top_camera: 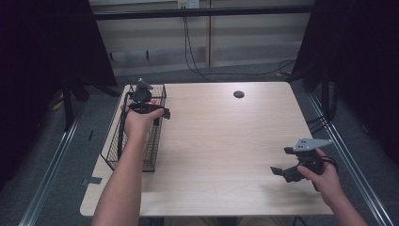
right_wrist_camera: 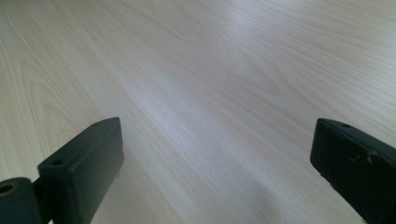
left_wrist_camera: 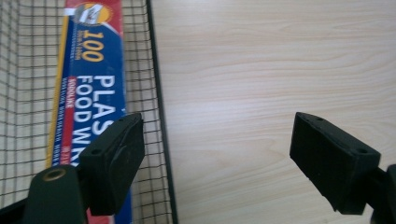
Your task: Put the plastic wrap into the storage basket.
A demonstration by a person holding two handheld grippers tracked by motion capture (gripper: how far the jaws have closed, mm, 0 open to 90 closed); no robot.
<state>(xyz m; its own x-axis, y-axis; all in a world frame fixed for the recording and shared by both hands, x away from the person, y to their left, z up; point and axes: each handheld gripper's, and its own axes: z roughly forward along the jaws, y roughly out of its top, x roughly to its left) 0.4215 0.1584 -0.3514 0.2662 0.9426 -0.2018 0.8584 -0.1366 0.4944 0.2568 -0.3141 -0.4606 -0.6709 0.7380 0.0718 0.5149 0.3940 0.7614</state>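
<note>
The left gripper (top_camera: 157,113) is hovering over the black wire basket (top_camera: 113,141) that is sitting along the left edge of the tabletop (top_camera: 226,141), toward the far left corner. Its jaws are standing apart with nothing between them, one above the basket's inside and the other above bare wood past the basket's right-hand wall. A box of plastic food wrap (left_wrist_camera: 91,93), blue with a red end and a yellow stripe, is lying flat on the basket's mesh floor, lengthwise along that wall, clear of the jaws. In the high view a bit of its red end (top_camera: 151,101) is peeking out beside the person's left hand. The right gripper (top_camera: 281,172) is resting low near the right edge, toward the near right corner, its jaws spread wide over bare wood and gripping nothing.
</note>
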